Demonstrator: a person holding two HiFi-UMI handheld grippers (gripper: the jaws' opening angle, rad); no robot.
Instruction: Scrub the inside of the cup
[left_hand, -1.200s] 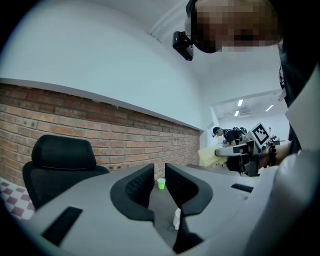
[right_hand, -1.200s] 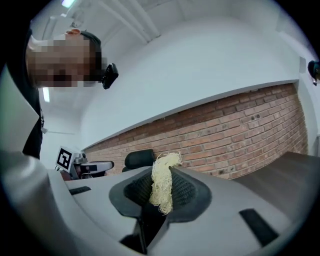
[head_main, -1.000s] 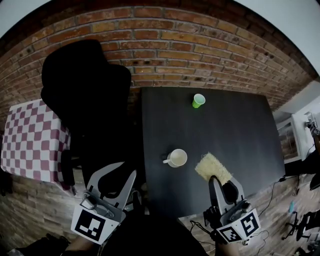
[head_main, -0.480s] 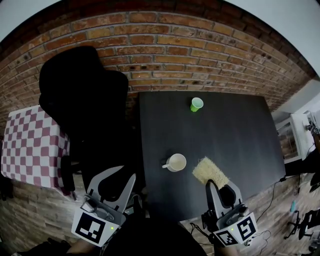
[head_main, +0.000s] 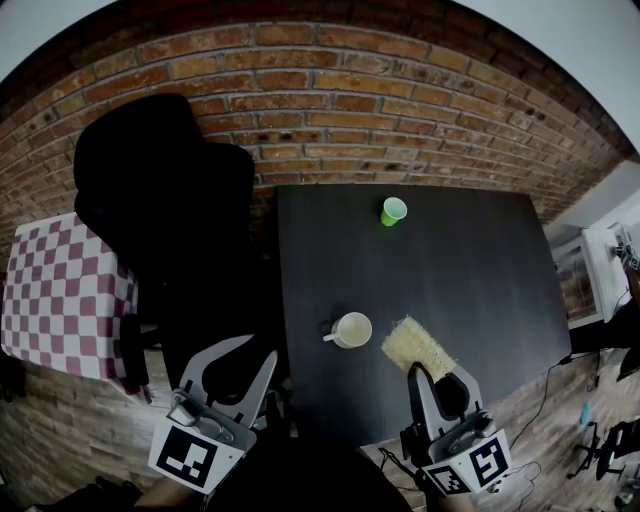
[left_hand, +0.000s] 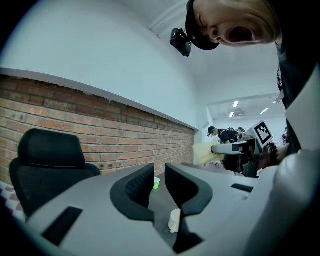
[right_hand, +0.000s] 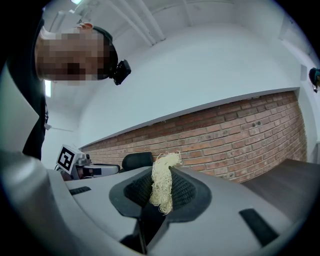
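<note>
A white mug (head_main: 352, 329) stands near the front edge of the black table (head_main: 470, 270), its handle pointing left. My right gripper (head_main: 430, 371) is shut on a pale yellow loofah scrubber (head_main: 418, 346), which hangs just right of the mug without touching it. In the right gripper view the loofah fibres (right_hand: 162, 187) are pinched between the dark pads. My left gripper (head_main: 247, 352) is open and empty, off the table's left edge. In the left gripper view the mug (left_hand: 174, 220) shows low through the gap of my left gripper (left_hand: 159, 176).
A small green cup (head_main: 393, 211) stands at the table's far side. A black office chair (head_main: 160, 190) sits left of the table, beside a red-and-white checkered cloth (head_main: 60, 290). A brick wall (head_main: 340, 100) runs behind. Cables lie on the floor at the right.
My right gripper has edged the loofah slightly left, nearer the mug. The left gripper has shifted a little to the right. Both keep the same jaw state.
</note>
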